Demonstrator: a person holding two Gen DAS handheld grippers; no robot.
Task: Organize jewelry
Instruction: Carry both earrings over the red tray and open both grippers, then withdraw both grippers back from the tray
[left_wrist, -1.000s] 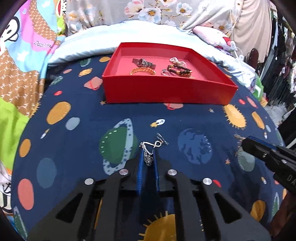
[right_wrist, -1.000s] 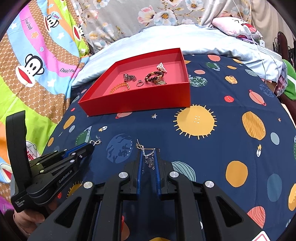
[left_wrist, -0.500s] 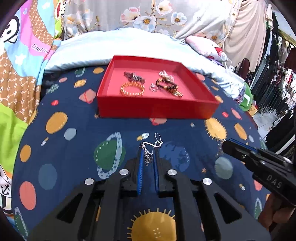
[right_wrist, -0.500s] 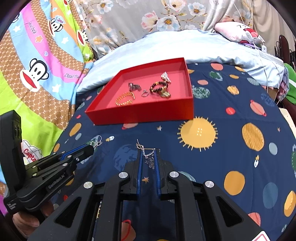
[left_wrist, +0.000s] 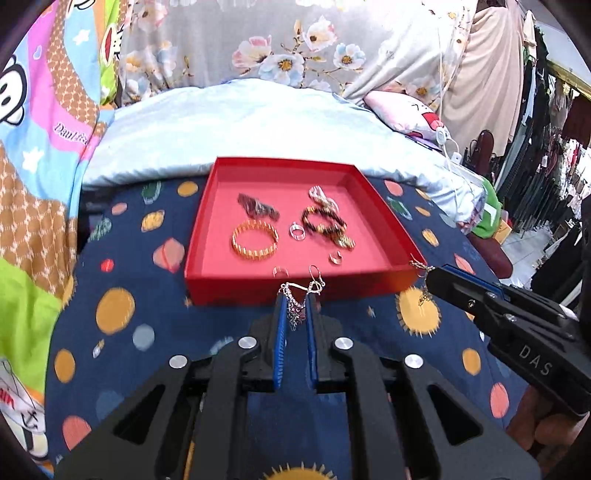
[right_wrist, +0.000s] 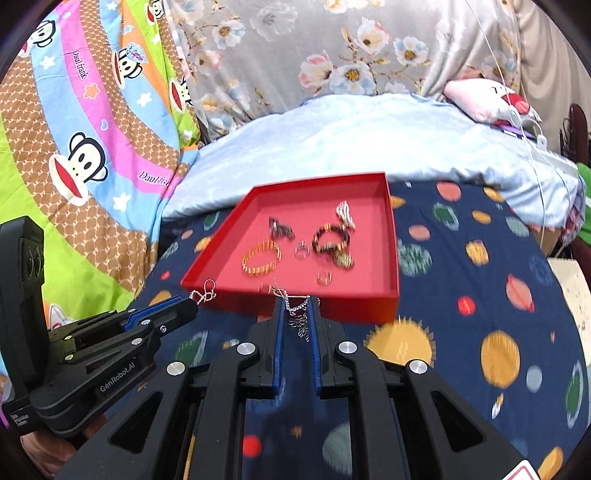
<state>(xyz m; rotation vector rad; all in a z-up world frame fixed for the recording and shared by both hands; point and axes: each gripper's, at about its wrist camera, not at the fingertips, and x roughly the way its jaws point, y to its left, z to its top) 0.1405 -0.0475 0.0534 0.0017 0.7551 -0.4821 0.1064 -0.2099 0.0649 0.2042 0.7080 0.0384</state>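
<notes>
A red tray (left_wrist: 229, 291) (right_wrist: 354, 312) lies on the planet-print bedspread just beyond both grippers. In it are a gold bracelet (left_wrist: 255, 240) (right_wrist: 261, 256), a dark bead bracelet (left_wrist: 323, 221), a silver ring (left_wrist: 297, 232) and other small pieces. My left gripper (left_wrist: 295, 297) (right_wrist: 191, 304) is shut on a silver dangle earring (left_wrist: 298, 308) (right_wrist: 205, 293) held in the air at the tray's near wall. My right gripper (right_wrist: 295, 301) (left_wrist: 430, 276) is shut on a matching silver earring (right_wrist: 300, 319) (left_wrist: 421, 267), its chains hanging between the blue pads.
A pale blue duvet (left_wrist: 240, 125) rises behind the tray, with floral fabric and a pink cushion (right_wrist: 491, 99) beyond. A cartoon monkey blanket (right_wrist: 85, 155) lies to the left. A hand (left_wrist: 546, 439) holds the right gripper's handle. Clothes hang at the far right.
Both grippers have risen with their earrings and come nearer the red tray, so more of the tray's floor shows. Both grips are unchanged.
</notes>
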